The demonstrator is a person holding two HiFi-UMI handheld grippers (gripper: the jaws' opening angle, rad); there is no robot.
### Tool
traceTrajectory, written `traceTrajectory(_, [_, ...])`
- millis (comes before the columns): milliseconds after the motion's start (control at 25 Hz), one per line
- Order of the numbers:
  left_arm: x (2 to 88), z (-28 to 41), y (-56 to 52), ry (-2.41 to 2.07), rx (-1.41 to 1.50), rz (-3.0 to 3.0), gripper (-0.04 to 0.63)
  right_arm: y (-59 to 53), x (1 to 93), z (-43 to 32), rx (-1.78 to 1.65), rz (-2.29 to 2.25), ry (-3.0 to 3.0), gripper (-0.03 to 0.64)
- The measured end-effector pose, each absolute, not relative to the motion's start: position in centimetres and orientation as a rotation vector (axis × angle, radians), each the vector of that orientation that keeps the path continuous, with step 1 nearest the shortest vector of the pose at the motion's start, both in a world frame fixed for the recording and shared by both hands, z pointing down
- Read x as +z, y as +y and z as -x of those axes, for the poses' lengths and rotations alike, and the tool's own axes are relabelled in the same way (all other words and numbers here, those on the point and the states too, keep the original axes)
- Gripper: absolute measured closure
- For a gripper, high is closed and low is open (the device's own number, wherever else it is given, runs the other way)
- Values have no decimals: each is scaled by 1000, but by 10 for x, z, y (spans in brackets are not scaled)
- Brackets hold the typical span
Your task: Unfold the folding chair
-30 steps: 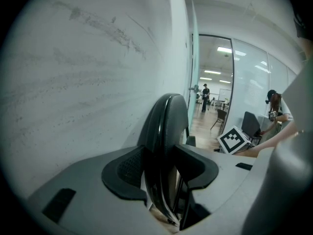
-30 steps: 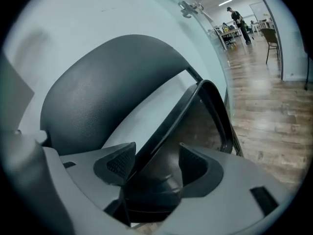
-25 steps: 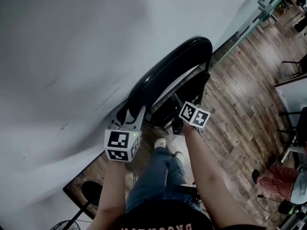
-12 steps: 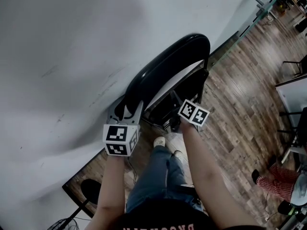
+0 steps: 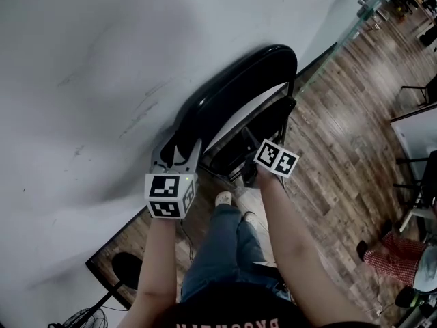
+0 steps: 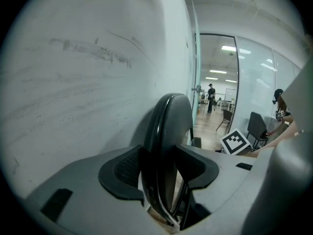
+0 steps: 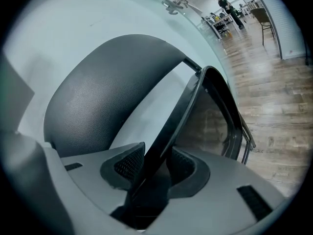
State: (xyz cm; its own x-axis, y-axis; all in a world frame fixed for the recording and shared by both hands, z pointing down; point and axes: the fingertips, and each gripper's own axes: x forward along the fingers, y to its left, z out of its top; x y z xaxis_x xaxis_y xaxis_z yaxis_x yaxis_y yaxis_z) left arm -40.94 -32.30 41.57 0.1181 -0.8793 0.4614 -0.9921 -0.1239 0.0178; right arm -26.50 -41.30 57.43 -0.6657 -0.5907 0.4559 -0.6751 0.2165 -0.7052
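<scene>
Black padded folding chair (image 5: 235, 94) stands against the white wall (image 5: 89, 60) on the wooden floor (image 5: 341, 135), left tool (image 5: 176, 157) clamped on its backrest rim, right tool (image 5: 250, 174) clamped on its seat edge.

Left gripper (image 5: 175, 154): pale grey shell, black mesh-textured pads (image 6: 128, 166) in the jaws.
Left marker cube (image 5: 169, 195): white with black square codes, small green light.
Right gripper (image 5: 248, 175): same grey shell, white-and-black marker cube (image 5: 276, 160).
Jeans (image 5: 225, 251): blue.
Top (image 5: 225, 316): black, red lettering.
Shoes (image 5: 224, 199): pale.
</scene>
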Motion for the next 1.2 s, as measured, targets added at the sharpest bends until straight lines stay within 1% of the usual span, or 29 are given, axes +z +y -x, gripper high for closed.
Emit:
traceTrajectory(560, [408,366,-295,-1787,525,-2138,403,-387,570,228,1470,-1254,-2382,469])
traceTrajectory(640, [406,356,-294,-1758,543,-2155,375,-384,569,224,1474,-1254,-2380,469])
traceTrajectory(720, [403,347,-296,-1745,558,-2170,324,-382,569,220,1479,-1252,-2380,469])
traceTrajectory(800, [399,340,-298,-1746,580,-2182,316,-379,568,216,1486,-1252,-2384,468])
traceTrajectory(1040, [391,319,-305,-1767,619,-2210,325,-366,566,198,1492,-1249,-2419,466])
traceTrajectory(1200, [391,302,-300,-1763,646,-2249,394,-355,565,183,1508,-1242,-2431,466])
